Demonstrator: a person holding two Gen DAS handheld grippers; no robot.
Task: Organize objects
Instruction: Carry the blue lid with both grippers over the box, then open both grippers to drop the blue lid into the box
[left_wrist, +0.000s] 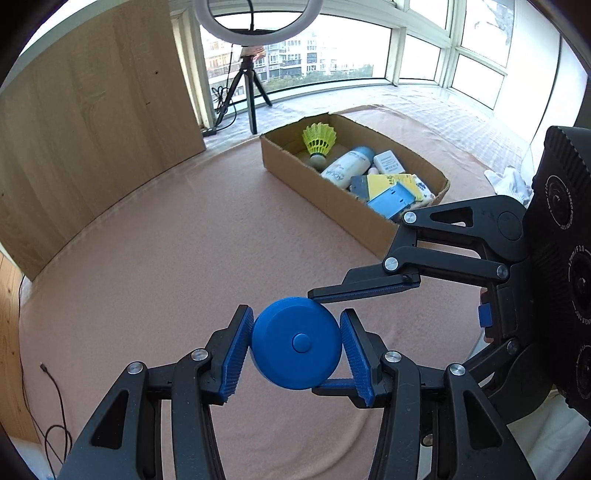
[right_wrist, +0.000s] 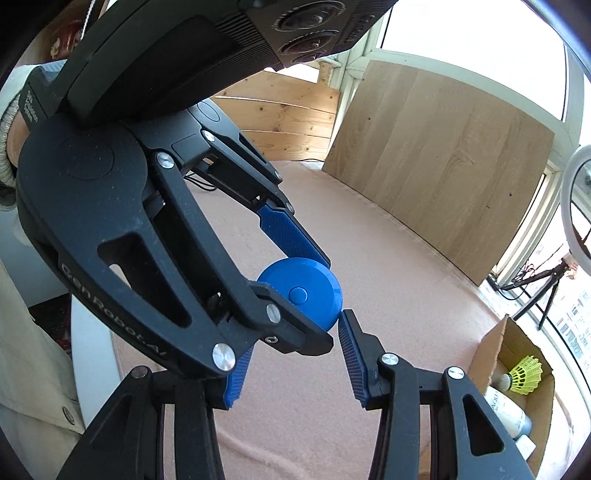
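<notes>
1. The left gripper (left_wrist: 296, 347) clamps a round blue disc (left_wrist: 296, 343) with a raised button in its middle; in the left wrist view both ribbed blue pads press on its sides, and the disc is held above the pink cloth (left_wrist: 166, 240).
2. That same view shows the right gripper (left_wrist: 325, 339) reaching in from the right: one finger tip touches the disc's upper edge, the other lies under its lower edge, so it grips the disc too.
3. The right wrist view shows the disc (right_wrist: 301, 291) from the other side, with the right gripper (right_wrist: 295, 350) partly hidden behind the left gripper's black frame (right_wrist: 155, 240).
4. Only the left wrist view shows the cardboard box (left_wrist: 332, 199) in full, well apart from the disc, holding a yellow shuttlecock (left_wrist: 318, 142), a white bottle (left_wrist: 347, 166) and blue and yellow packets.
5. Only the right wrist view shows a person's sleeve (right_wrist: 9, 140) at the left edge.
</notes>
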